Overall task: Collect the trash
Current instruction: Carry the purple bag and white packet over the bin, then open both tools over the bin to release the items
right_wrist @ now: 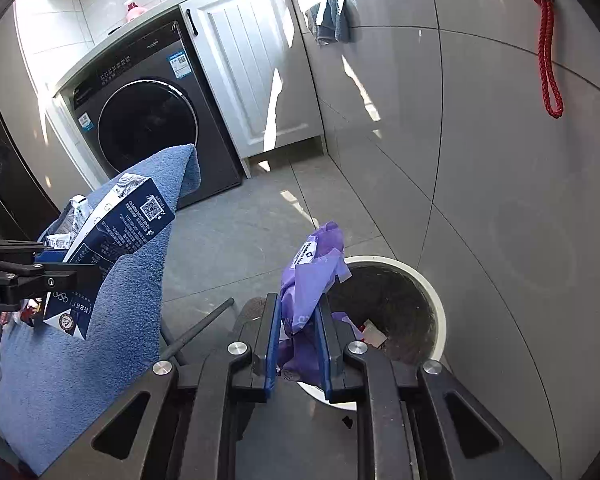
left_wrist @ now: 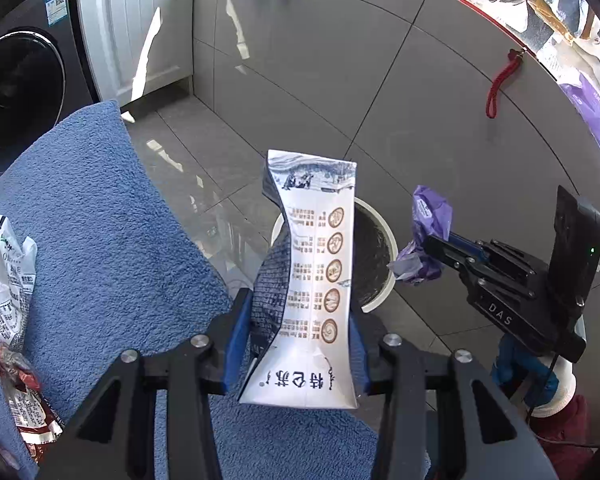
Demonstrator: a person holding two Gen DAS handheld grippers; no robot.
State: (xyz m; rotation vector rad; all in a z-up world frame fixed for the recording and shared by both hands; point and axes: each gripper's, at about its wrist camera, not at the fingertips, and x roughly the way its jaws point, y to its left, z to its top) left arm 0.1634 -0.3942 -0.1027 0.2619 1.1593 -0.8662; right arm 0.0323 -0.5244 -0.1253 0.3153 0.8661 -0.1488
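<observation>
My left gripper [left_wrist: 300,312] is shut on a crushed white and blue milk carton [left_wrist: 312,264], held upright above the blue towel's edge; the carton also shows in the right wrist view [right_wrist: 116,232]. My right gripper [right_wrist: 298,312] is shut on a crumpled purple plastic wrapper [right_wrist: 314,276], held just over the near rim of the white round trash bin [right_wrist: 432,292]. The wrapper [left_wrist: 428,236] and bin [left_wrist: 380,296] also show in the left wrist view. Some scraps lie inside the bin [right_wrist: 374,334].
A blue towel [left_wrist: 100,240] covers a surface at left and carries a crumpled white wrapper [left_wrist: 4,276] and a red wrapper [left_wrist: 28,404]. A dark washing machine [right_wrist: 148,120] and white cabinet [right_wrist: 256,64] stand behind. A red cord [right_wrist: 548,48] hangs on the grey tiled wall.
</observation>
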